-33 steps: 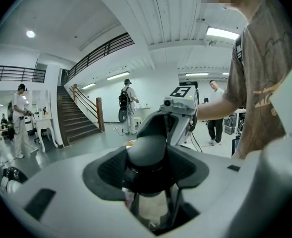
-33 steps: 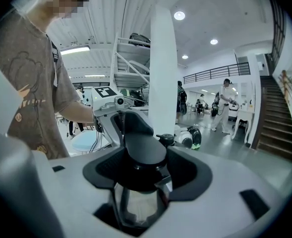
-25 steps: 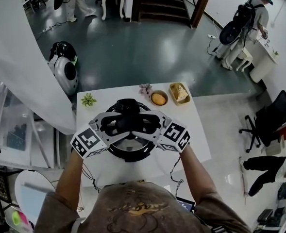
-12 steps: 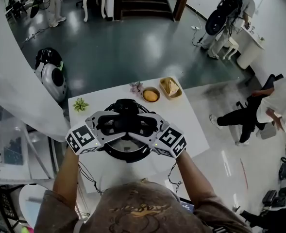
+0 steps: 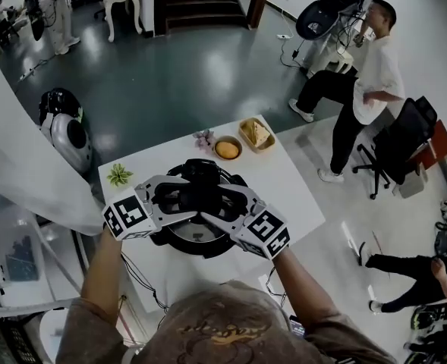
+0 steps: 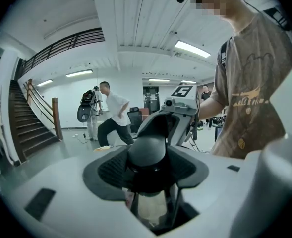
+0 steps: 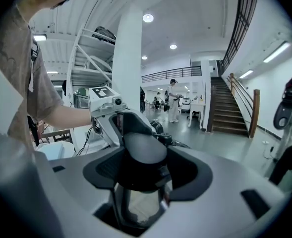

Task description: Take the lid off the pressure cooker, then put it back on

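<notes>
The left gripper (image 6: 148, 168) and right gripper (image 7: 142, 171) each have jaws clenched from opposite sides on the black rounded handle (image 5: 200, 196) of the silver lid (image 5: 190, 231). The lid sits over the round black pressure cooker (image 5: 208, 251) on the white counter (image 5: 284, 182). The step probably wants both wrists turning evenly and level. Whether the lid is seated or lifted is hidden beneath the grippers.

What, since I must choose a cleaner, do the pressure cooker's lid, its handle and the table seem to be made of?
Lid: likely polished steel; its silvery disc reflects light.
Handle: probably moulded black plastic; dark, with only a dull sheen.
Table: smooth white top, perhaps laminate or painted board; the look does not settle which.
</notes>
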The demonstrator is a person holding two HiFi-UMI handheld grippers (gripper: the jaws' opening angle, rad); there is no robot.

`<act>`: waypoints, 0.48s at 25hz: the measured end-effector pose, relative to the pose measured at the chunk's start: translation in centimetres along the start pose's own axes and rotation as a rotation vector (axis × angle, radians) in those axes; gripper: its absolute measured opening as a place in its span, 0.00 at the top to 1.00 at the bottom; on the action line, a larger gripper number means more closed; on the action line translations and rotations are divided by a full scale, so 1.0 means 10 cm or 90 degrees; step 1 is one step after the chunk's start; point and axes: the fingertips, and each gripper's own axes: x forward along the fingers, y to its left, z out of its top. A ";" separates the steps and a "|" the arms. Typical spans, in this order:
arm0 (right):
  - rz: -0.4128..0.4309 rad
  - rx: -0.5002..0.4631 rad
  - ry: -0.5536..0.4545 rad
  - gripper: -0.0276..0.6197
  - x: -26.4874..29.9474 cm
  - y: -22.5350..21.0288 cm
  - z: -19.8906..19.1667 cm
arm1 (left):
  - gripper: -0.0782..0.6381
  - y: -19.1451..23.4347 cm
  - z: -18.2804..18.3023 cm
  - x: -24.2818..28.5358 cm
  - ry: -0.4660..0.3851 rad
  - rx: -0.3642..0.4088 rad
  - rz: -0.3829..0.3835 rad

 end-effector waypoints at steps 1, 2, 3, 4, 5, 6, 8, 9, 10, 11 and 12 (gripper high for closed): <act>-0.006 0.003 0.000 0.54 0.00 0.00 0.00 | 0.54 0.00 0.00 0.00 -0.001 0.002 -0.003; -0.010 0.004 0.001 0.54 0.00 0.00 0.00 | 0.54 0.00 0.00 0.00 -0.003 0.004 -0.006; -0.013 0.005 0.000 0.54 0.00 0.01 -0.01 | 0.54 0.00 0.00 0.00 -0.004 0.006 -0.007; -0.015 0.005 0.000 0.54 0.00 0.01 -0.02 | 0.54 -0.01 0.00 0.00 -0.005 0.007 -0.008; -0.016 0.004 -0.001 0.54 -0.01 0.01 -0.02 | 0.53 -0.01 -0.01 0.00 -0.005 0.008 -0.007; -0.016 0.003 -0.002 0.55 -0.01 0.01 -0.02 | 0.53 -0.01 -0.01 0.01 -0.004 0.009 -0.005; -0.014 0.000 -0.003 0.55 -0.01 0.00 -0.02 | 0.53 -0.01 -0.01 0.01 -0.003 0.011 -0.003; -0.013 -0.001 -0.003 0.55 -0.01 0.00 -0.02 | 0.53 -0.01 0.00 0.01 -0.003 0.010 -0.002; -0.013 -0.002 -0.002 0.55 -0.01 -0.01 -0.01 | 0.53 -0.01 0.00 0.01 -0.002 0.010 -0.002; -0.013 -0.004 0.001 0.55 -0.01 -0.01 -0.01 | 0.53 0.00 0.00 0.01 -0.001 0.009 -0.001; -0.013 -0.005 0.005 0.55 -0.01 -0.02 -0.01 | 0.53 0.00 0.01 0.01 0.000 0.009 -0.001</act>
